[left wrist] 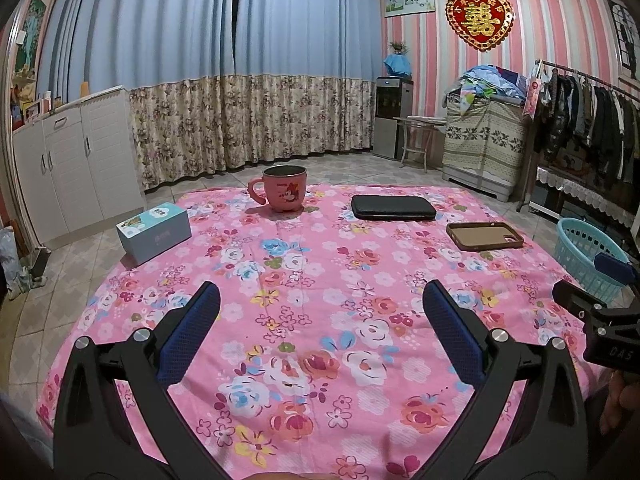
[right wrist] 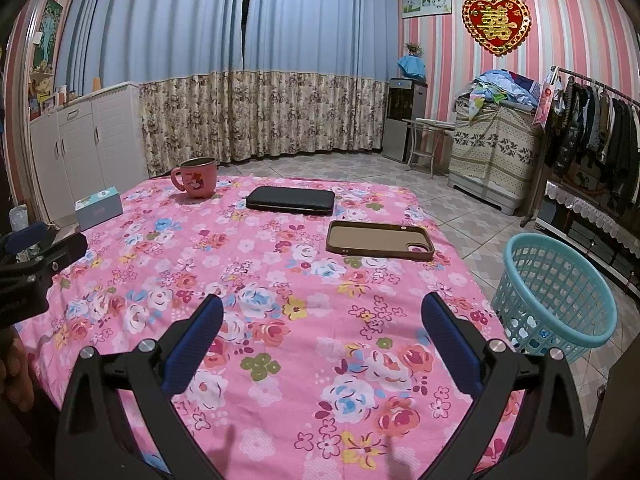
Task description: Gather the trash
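Note:
A table with a pink floral cloth [left wrist: 320,264] [right wrist: 280,264] holds a pink mug [left wrist: 285,187] [right wrist: 197,178], a small light-blue box [left wrist: 154,232] [right wrist: 99,207], a black flat case [left wrist: 393,208] [right wrist: 291,200] and a brown phone case [left wrist: 484,235] [right wrist: 379,241]. A light-blue plastic basket [right wrist: 554,296] [left wrist: 588,254] stands on the floor at the table's right. My left gripper [left wrist: 320,300] is open and empty above the near cloth. My right gripper [right wrist: 322,312] is open and empty too; it also shows at the right edge of the left wrist view [left wrist: 600,308].
White cabinets [left wrist: 68,160] stand at the left, curtains [left wrist: 240,80] behind the table. A water dispenser [right wrist: 402,120], a covered chest [right wrist: 496,152] and a clothes rack [right wrist: 592,120] line the right side. The floor is tiled.

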`<move>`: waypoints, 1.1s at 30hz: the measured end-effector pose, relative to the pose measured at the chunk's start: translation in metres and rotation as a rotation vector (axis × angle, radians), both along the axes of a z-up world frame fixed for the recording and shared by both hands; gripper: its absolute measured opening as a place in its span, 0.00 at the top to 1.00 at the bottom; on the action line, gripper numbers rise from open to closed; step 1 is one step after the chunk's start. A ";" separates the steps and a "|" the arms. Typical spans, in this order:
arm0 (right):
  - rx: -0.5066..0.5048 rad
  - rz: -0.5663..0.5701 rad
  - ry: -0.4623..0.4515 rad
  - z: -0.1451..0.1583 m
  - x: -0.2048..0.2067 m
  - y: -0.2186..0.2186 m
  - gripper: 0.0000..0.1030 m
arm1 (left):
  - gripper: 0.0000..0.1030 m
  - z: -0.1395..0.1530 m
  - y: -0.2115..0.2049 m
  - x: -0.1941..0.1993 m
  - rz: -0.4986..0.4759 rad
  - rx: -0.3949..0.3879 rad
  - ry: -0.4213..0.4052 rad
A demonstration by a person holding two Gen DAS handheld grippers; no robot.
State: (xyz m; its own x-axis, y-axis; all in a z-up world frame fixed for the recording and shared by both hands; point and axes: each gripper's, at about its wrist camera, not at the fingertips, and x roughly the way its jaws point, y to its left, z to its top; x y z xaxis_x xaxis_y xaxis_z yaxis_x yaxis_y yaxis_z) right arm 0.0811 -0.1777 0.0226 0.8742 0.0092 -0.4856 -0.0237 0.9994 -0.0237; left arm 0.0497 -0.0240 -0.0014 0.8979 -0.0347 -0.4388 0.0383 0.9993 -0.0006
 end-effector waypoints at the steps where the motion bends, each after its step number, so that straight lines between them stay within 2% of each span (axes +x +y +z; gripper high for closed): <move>1: 0.001 0.000 0.000 0.000 0.000 0.000 0.06 | 0.05 0.000 0.000 0.000 0.000 0.000 0.000; 33: 0.001 0.000 0.000 0.000 -0.001 0.000 0.06 | 0.05 0.000 0.000 0.000 0.002 -0.006 0.003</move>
State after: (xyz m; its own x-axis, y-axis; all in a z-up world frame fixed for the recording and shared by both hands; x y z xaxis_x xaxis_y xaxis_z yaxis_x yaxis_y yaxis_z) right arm 0.0806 -0.1772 0.0227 0.8743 0.0096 -0.4853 -0.0236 0.9995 -0.0229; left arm 0.0499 -0.0237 -0.0010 0.8968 -0.0360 -0.4409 0.0366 0.9993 -0.0071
